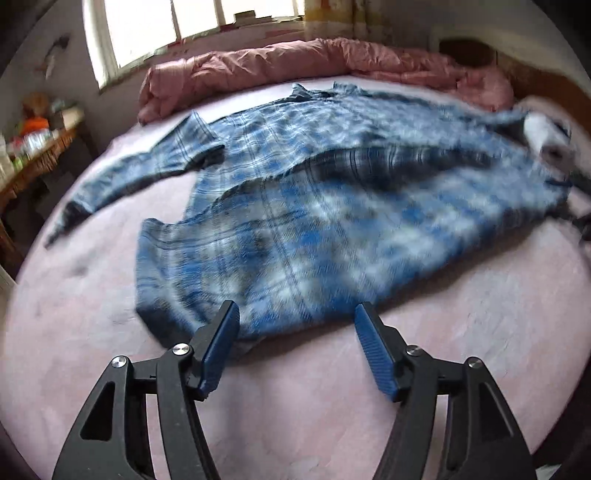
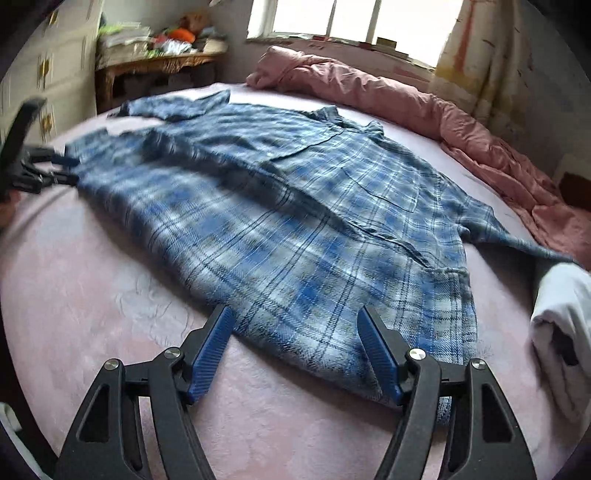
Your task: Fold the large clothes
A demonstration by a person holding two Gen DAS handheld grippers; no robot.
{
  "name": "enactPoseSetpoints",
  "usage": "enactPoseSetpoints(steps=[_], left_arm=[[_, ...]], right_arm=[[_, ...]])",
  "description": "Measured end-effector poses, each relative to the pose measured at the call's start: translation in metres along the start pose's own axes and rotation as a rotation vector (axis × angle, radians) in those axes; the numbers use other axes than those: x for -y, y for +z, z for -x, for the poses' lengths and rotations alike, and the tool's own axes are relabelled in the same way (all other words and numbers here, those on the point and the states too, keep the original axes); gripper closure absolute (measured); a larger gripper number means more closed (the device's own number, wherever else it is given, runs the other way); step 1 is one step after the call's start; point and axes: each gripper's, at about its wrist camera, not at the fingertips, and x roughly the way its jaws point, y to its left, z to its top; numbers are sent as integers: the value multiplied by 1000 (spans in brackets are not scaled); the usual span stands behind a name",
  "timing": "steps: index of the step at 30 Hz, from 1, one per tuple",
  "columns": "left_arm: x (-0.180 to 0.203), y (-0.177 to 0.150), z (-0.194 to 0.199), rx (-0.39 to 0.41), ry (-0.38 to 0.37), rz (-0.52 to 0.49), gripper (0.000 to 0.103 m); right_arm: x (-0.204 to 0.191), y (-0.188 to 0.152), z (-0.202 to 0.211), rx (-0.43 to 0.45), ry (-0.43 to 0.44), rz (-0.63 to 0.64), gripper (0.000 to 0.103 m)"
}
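A large blue plaid shirt (image 1: 314, 206) lies spread on the pink bed sheet (image 1: 92, 325), collar toward the far side, one sleeve stretched out to the left. It also shows in the right wrist view (image 2: 295, 229). My left gripper (image 1: 295, 314) is open and empty, just above the shirt's near hem. My right gripper (image 2: 295, 317) is open and empty, over the hem at the shirt's other side. The left gripper (image 2: 55, 170) appears at the far left of the right wrist view, blurred, near the shirt's edge.
A rumpled pink duvet (image 1: 295, 66) lies along the far side of the bed (image 2: 480, 147). A white cloth (image 2: 565, 325) sits at the right. A cluttered wooden side table (image 2: 155, 66) and white cabinet (image 2: 48, 74) stand beyond the bed, under a window (image 1: 184, 22).
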Motion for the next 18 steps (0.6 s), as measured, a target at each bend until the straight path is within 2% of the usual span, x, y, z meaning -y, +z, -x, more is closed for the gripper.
enactPoseSetpoints(steps=[3,6,8,9,10,11,12,13,14,15,16,17,18], left_arm=[[5,-6,1,7,86,-46,22],[2,-5,-1,4,93,-51,17],[-1,-4,-5,6,107,-37,15],[0,-3,-5,25,157,-43,17],[4,-3,-5,47,241,-63,37],[9,-2,-7,59,357,-102,52],[12,-3,-13,52,466,-144,73],[12,-3,-17,39,494,-160,78],[11,-4,-19,33,472,-159,83],[10,-4,-17,42,447,-159,92],[10,-3,-13,63,433,-158,94],[9,-2,-9,84,427,-151,96],[6,1,-5,100,406,-135,97]], right_arm=[[-5,-5,6,-5,-1,41,31],[-4,-10,10,8,-5,83,31],[0,-12,8,5,-83,63,31],[5,-12,5,-8,-121,34,31],[15,-12,-1,-35,-178,-20,31],[24,-12,-4,-50,-199,-65,31],[33,-12,-4,-50,-211,-108,34],[41,-13,-3,-44,-216,-139,51],[47,-14,-1,-39,-218,-166,70],[52,-15,0,-35,-217,-185,76],[57,-16,2,-28,-207,-211,89],[61,-16,4,-17,-195,-227,95],[63,-14,7,1,-183,-239,95]])
